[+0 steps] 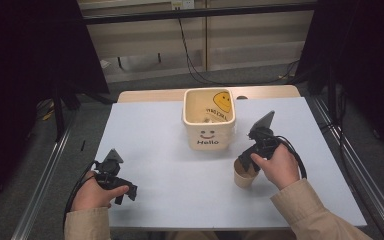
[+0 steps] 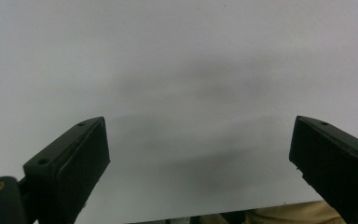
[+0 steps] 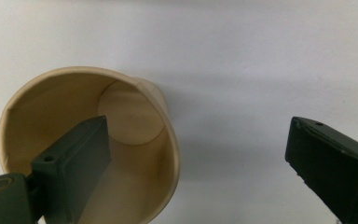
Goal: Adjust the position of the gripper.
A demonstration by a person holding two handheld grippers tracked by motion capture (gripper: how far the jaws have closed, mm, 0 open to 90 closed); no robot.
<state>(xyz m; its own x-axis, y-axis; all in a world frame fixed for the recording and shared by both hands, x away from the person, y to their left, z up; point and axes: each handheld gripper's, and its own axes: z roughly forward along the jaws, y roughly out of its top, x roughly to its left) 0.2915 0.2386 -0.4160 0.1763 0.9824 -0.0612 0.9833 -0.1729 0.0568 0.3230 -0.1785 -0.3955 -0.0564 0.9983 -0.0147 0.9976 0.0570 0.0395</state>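
A tan paper cup (image 1: pixel 244 176) stands upright on the pale table (image 1: pixel 155 150) at the front right. My right gripper (image 1: pixel 245 162) hangs over it, pointing down, held by a hand in a beige sleeve. In the right gripper view the cup (image 3: pixel 130 116) is empty. One black jaw dips inside its rim and the other stands far outside, so the right gripper (image 3: pixel 198 128) is open with the cup wall between the jaws, unpressed. My left gripper (image 1: pixel 125 195) rests at the front left. It is open (image 2: pixel 200 125) above bare table (image 2: pixel 177 70).
A cream square bucket (image 1: pixel 208 135) with a smiley and "Hello" on its front stands at the middle back of the table, just behind and left of the cup. Metal rails run along both table sides. Dark curtains and cables lie beyond.
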